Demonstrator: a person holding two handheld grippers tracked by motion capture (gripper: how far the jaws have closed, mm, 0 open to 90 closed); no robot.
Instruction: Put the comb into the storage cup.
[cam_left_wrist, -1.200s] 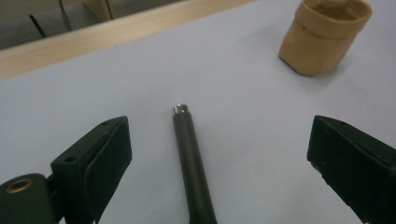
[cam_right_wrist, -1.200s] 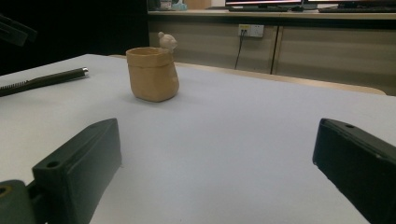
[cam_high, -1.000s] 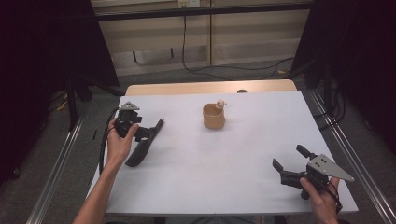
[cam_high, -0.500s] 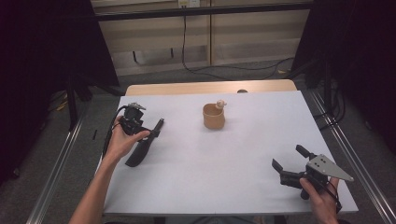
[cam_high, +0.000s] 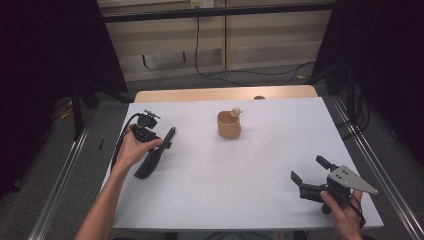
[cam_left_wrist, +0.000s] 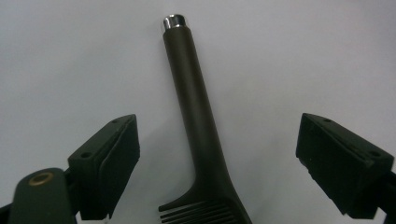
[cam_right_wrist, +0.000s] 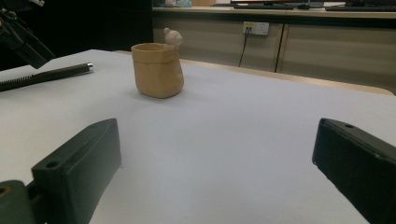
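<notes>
A dark comb (cam_high: 150, 161) with a long handle lies flat on the white table (cam_high: 240, 170) at the left. My left gripper (cam_high: 156, 140) hangs over it, pointing down. In the left gripper view the comb's handle (cam_left_wrist: 196, 107) runs up between the jaws of the left gripper (cam_left_wrist: 218, 122). They have just been closing a little but stand wide and clear of the handle on both sides. My right gripper (cam_high: 307, 167) rests open near the front right corner with nothing between its jaws. It (cam_right_wrist: 215, 126) faces a tan cup (cam_right_wrist: 158, 70).
The tan cup (cam_high: 229, 125), with a small figure on its rim, stands at the middle back of the table. A wooden strip (cam_high: 225, 94) edges the far side. Metal rails (cam_high: 60, 200) run along both sides of the table.
My left hand has shifted slightly right and lower over the comb. The right hand and the cup have not moved.
</notes>
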